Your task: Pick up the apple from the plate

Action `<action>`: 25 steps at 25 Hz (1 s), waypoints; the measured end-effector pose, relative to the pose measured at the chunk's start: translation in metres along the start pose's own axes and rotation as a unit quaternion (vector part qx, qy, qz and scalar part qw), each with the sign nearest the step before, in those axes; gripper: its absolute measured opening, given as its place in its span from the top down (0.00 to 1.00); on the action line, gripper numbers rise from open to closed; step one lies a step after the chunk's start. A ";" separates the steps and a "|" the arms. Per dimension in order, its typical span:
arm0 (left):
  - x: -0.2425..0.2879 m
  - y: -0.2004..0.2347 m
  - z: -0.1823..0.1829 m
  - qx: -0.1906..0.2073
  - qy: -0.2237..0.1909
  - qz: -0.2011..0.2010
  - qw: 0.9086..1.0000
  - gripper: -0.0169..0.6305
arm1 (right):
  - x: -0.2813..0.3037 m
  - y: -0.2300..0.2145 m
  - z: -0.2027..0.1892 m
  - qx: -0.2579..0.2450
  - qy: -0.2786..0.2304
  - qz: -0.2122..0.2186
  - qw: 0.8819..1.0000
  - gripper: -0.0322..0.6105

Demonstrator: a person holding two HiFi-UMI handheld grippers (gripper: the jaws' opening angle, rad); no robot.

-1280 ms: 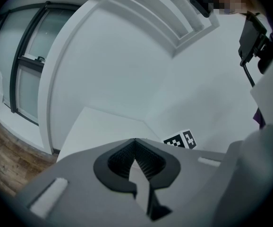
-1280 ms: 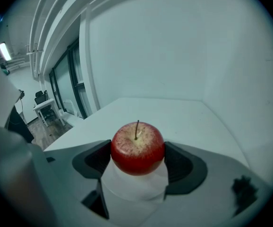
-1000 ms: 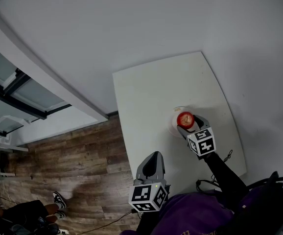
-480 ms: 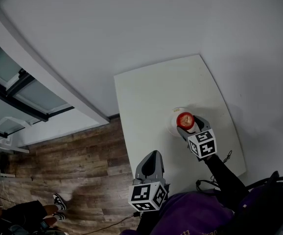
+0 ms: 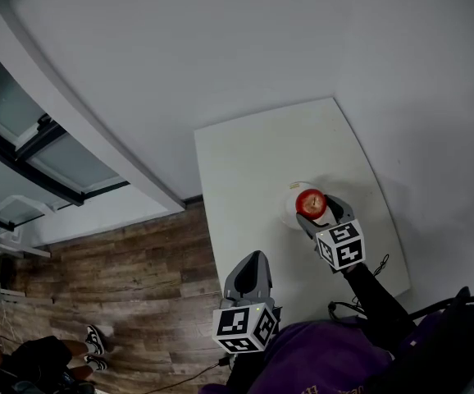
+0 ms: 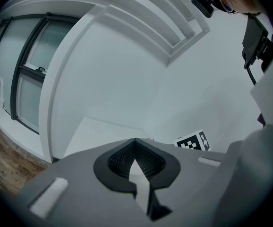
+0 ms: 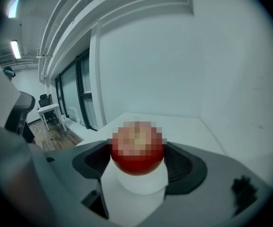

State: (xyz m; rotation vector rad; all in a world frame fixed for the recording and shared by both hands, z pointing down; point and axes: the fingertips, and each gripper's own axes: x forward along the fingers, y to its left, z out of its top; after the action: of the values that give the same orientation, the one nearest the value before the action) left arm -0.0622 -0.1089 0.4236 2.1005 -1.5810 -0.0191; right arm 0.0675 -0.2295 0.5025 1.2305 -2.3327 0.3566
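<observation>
A red apple (image 5: 310,202) sits on a small white plate (image 5: 292,208) toward the right side of the white table (image 5: 253,162). My right gripper (image 5: 316,209) reaches it from the near side, and its jaws stand on either side of the fruit. In the right gripper view the apple (image 7: 137,148) fills the gap between the dark pads (image 7: 183,167), with the plate (image 7: 139,183) showing beneath it. My left gripper (image 5: 254,258) hovers over the table's near left edge, shut and holding nothing. Its jaws (image 6: 135,143) meet at the tips.
Wooden floor (image 5: 130,277) lies left of the table, with a window wall (image 5: 56,150) beyond it. A dark cable (image 5: 380,263) hangs at the table's near right corner. A person's shoes (image 5: 97,339) show at bottom left. The right gripper's marker cube (image 6: 193,142) appears in the left gripper view.
The head view has drifted slightly. Both grippers and the apple stay in nearly the same places.
</observation>
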 end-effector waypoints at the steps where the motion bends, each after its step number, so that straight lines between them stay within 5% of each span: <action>1: 0.001 0.000 -0.001 0.001 -0.001 0.000 1.000 0.96 | 0.000 0.000 0.000 0.001 -0.003 0.001 1.000 0.41; 25: 0.009 0.000 -0.003 0.021 -0.025 0.007 0.999 0.96 | -0.032 0.003 0.032 0.019 -0.085 0.006 0.996 0.41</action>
State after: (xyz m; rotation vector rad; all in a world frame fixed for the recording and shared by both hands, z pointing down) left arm -0.0580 -0.1161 0.4291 2.1359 -1.6384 -0.0349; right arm 0.0716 -0.2195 0.4589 1.3123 -2.4880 0.3109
